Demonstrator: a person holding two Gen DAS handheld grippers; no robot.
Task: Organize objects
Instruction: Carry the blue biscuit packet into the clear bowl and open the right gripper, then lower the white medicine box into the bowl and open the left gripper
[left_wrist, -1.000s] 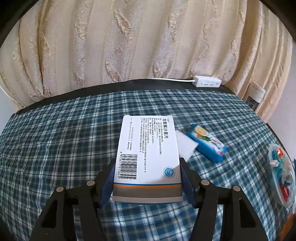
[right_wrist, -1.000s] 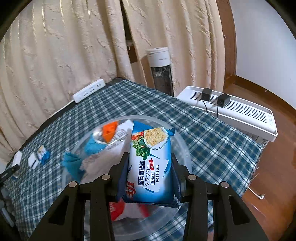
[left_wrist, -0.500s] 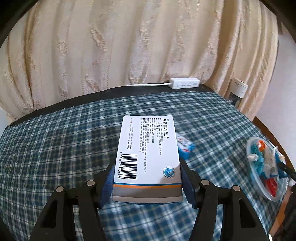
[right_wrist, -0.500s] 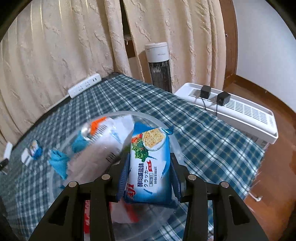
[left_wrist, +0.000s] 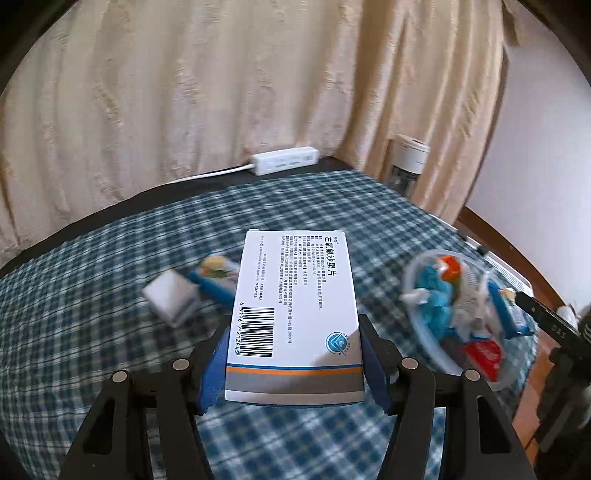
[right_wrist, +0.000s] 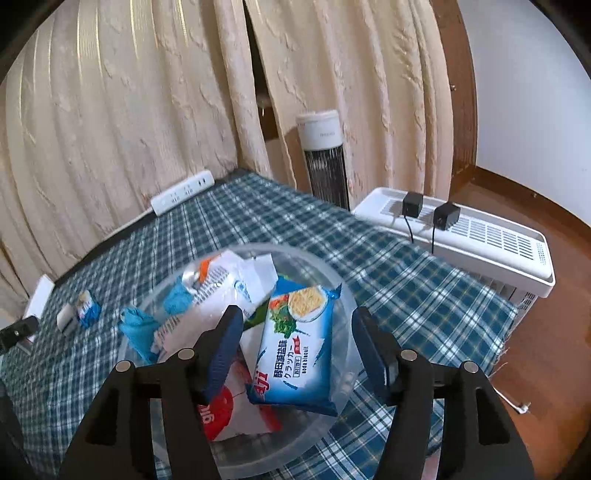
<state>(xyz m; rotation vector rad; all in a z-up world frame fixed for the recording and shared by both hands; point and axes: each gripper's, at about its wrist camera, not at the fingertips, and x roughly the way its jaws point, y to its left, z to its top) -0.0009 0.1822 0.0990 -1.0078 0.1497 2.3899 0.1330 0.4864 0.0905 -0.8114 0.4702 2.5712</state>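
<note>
My left gripper (left_wrist: 293, 332) is shut on a white medicine box (left_wrist: 295, 288) with a barcode, held above the blue checked tablecloth (left_wrist: 110, 332). A clear plastic bowl (left_wrist: 410, 273) full of packets lies to its right. In the right wrist view, my right gripper (right_wrist: 295, 317) hangs over that bowl (right_wrist: 332, 269) with its jaws opening. The blue cracker packet (right_wrist: 299, 350) lies in the bowl between the fingers, and the pads stand clear of it. A small blue packet (left_wrist: 218, 273) and a white block (left_wrist: 170, 299) lie on the cloth left of the box.
A white power strip (right_wrist: 183, 192) lies at the table's back edge by the cream curtain (right_wrist: 110, 110). Past the right edge stand a tower fan (right_wrist: 325, 155) and a white heater (right_wrist: 461, 229) with two black plugs on it. The wooden floor (right_wrist: 546, 332) is below.
My right gripper has opened and the cracker packet has dropped into the bowl. The left view has swung right with the box, so the bowl now sits nearer and the small packet has shifted left.
</note>
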